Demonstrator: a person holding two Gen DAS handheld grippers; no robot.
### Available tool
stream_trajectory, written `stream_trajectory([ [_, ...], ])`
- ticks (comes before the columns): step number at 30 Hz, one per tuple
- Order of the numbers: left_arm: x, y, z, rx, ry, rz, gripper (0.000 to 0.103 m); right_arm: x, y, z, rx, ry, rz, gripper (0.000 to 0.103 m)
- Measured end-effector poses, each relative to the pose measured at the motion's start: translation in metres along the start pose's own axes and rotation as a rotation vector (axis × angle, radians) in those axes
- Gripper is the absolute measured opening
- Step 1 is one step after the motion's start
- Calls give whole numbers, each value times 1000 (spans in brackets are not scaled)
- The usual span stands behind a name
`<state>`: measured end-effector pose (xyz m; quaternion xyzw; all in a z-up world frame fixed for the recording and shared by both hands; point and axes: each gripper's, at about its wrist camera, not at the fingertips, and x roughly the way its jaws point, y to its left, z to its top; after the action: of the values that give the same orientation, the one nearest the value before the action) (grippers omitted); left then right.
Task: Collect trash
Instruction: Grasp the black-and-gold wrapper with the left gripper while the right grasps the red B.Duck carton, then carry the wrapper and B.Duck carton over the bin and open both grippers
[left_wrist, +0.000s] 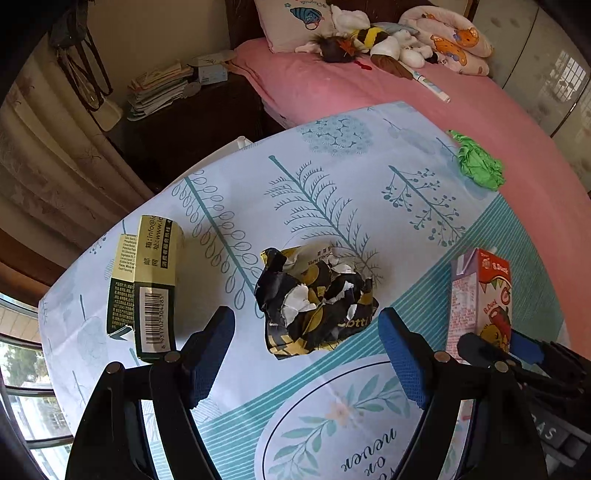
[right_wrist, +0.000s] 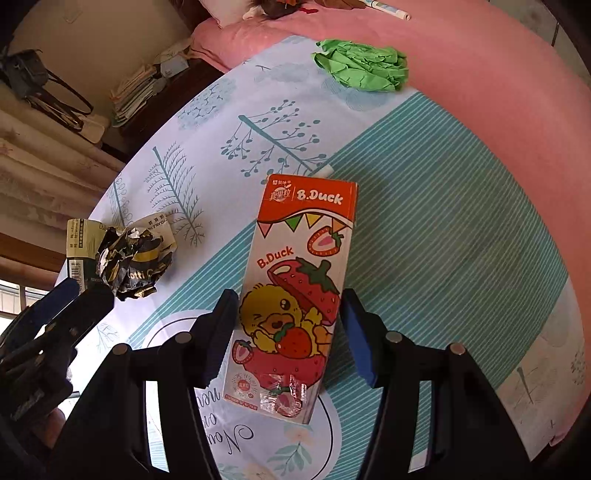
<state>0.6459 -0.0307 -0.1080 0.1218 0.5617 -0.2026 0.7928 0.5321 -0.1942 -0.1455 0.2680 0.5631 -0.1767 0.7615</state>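
Observation:
A crumpled black-and-gold wrapper (left_wrist: 317, 301) lies on the patterned tablecloth (left_wrist: 332, 192), between and just beyond the fingers of my open left gripper (left_wrist: 306, 343). It also shows in the right wrist view (right_wrist: 133, 260). A B.Duck strawberry drink carton (right_wrist: 295, 291) stands upright between the two fingers of my right gripper (right_wrist: 288, 332), which is open with small gaps on both sides. The carton also shows in the left wrist view (left_wrist: 478, 299). A flattened green-and-cream box (left_wrist: 147, 284) lies left of the wrapper. A crumpled green paper ball (left_wrist: 478, 164) sits at the table's far edge.
A bed with a pink sheet (left_wrist: 406, 92), pillows and plush toys runs behind and to the right of the table. A dark nightstand (left_wrist: 192, 114) with stacked papers stands at the far left. Curtains and a window are on the left.

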Motion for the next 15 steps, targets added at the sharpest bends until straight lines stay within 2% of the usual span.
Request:
stream_trajectory([
  [4, 26, 1, 6, -21, 26, 31, 80, -3, 2, -10, -30, -8, 13, 54],
  [5, 31, 0, 6, -28, 28, 28, 73, -4, 2, -11, -37, -9, 17, 54],
  [6, 36, 0, 7, -33, 37, 16, 61, -5, 2, -14, -43, -11, 20, 54],
  [8, 41, 0, 6, -54, 39, -4, 57, -6, 1, -17, -52, -17, 27, 54],
  [15, 13, -5, -9, -71, -2, -42, 54, -9, -1, -23, -63, -24, 50, 53],
])
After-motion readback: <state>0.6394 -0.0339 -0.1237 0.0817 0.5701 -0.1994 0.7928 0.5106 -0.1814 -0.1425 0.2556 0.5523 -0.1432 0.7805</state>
